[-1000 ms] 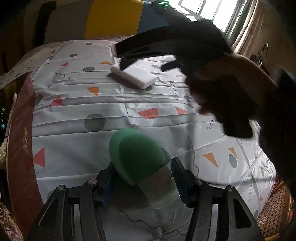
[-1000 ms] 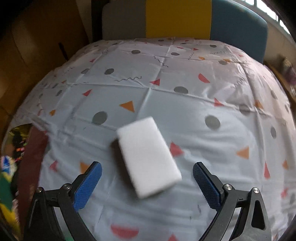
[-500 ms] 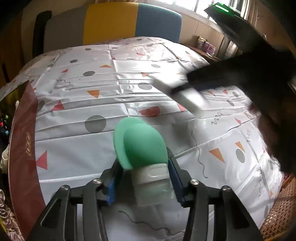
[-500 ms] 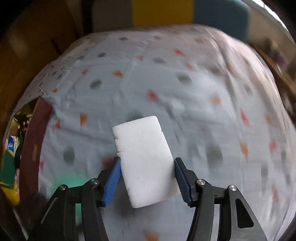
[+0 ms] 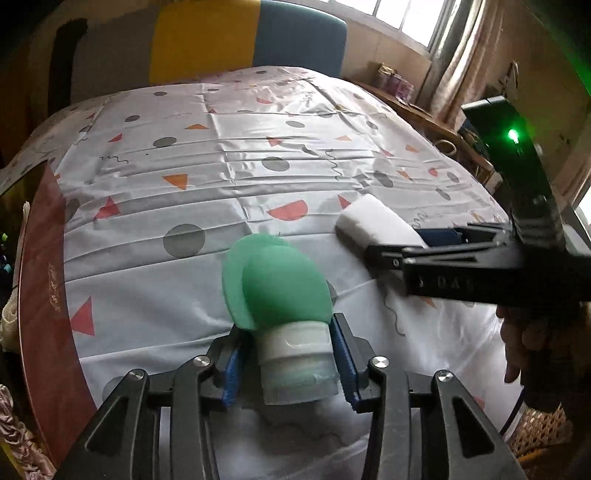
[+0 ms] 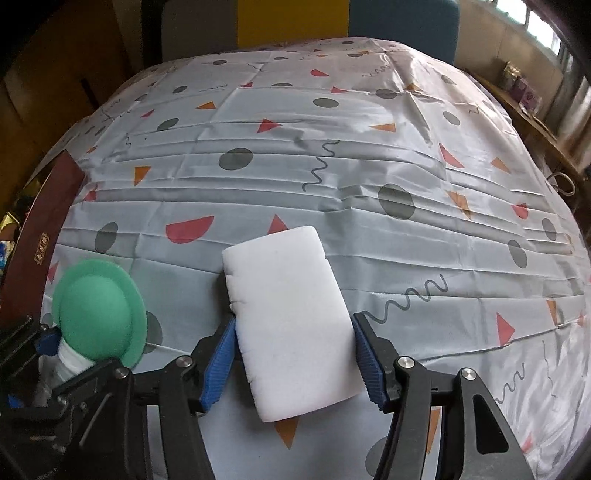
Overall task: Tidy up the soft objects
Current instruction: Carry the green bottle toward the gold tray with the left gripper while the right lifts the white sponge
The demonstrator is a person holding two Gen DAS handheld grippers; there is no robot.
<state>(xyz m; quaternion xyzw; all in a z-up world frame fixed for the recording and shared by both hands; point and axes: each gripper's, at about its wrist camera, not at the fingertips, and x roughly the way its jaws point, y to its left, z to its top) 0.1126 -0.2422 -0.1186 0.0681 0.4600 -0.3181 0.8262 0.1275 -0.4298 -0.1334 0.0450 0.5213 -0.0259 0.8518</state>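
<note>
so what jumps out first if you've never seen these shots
A bright green soft silicone bottle with a white cap, clamped by the cap in the left tool, sits low in the left wrist view. Beside it, a white rectangular foam sponge block is gripped in the right tool, over a white tablecloth with coloured shapes.

Daylight enters from the windows point(image 5: 413, 22) at upper right, leaving pale sheen on the creased tablecloth point(image 5: 229, 177). Both views are sharp, bent by fisheye curvature, with dark vignetted corners. A green lamp point(image 5: 512, 136) flares.
</note>
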